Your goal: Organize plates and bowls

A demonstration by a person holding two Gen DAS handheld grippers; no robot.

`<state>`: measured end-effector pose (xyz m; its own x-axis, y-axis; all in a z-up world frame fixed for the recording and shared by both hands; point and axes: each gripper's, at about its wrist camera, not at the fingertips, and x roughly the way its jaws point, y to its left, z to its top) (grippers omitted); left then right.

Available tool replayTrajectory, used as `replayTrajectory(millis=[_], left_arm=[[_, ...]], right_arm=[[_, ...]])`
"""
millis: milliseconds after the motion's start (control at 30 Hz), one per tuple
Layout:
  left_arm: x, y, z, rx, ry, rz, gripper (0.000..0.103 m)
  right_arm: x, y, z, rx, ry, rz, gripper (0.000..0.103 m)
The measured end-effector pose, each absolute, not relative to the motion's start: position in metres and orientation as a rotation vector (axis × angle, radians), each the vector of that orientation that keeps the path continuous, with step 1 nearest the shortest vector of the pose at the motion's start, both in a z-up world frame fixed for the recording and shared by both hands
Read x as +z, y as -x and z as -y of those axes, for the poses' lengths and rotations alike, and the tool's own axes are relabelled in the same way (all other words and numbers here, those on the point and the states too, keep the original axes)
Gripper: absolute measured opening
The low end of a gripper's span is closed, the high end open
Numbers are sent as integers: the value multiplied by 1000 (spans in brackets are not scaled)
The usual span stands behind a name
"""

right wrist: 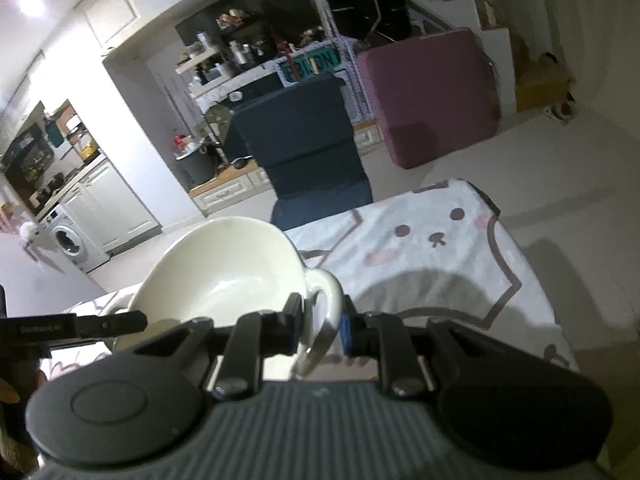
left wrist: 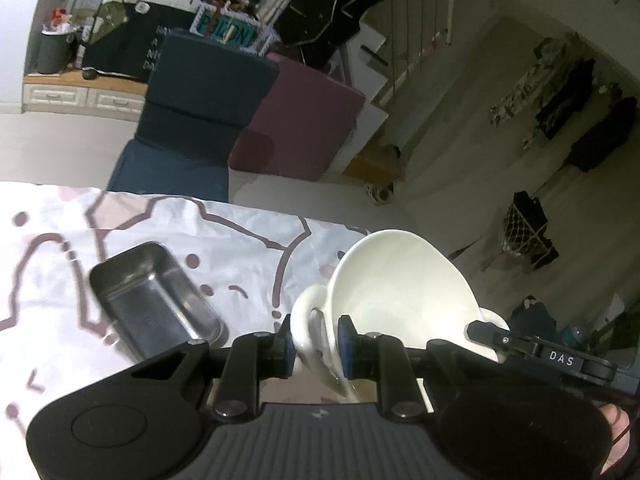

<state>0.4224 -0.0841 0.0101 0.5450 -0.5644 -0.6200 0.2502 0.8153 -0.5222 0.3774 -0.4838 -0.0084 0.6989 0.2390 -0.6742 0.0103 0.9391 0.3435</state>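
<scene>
White bowl (left wrist: 404, 292) held above the patterned cloth (left wrist: 240, 240), left gripper (left wrist: 316, 340) pinching one loop handle, right gripper (right wrist: 320, 326) pinching the other, steel tray (left wrist: 156, 300) on the cloth just left

Bench (left wrist: 240, 232) wears white cloth (left wrist: 132, 220) with pink and brown cartoon shapes. In right wrist view, cloth (right wrist: 440, 248) shows animal face: two brown eyes, small nose, pink cheeks, at about 3 o'clock. Grey shadow falls on cloth just below face. In left wrist view, shiny metal tray (left wrist: 156, 296) lies flat on cloth at about 9 o'clock, long and box-shaped, turned at a slant. Far edge of bench runs across at 12 o'clock.
</scene>
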Motion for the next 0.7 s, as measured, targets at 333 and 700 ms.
replayTrajectory(millis=[333,700], left_arm=[[26,-343,26,-430,409,-848,22],[22,-266,-46,-331,420,-842,22]], right_arm=[[4,-327,437,214,-322,-794,23],[-15,-292,382,319,-337,-846,23]])
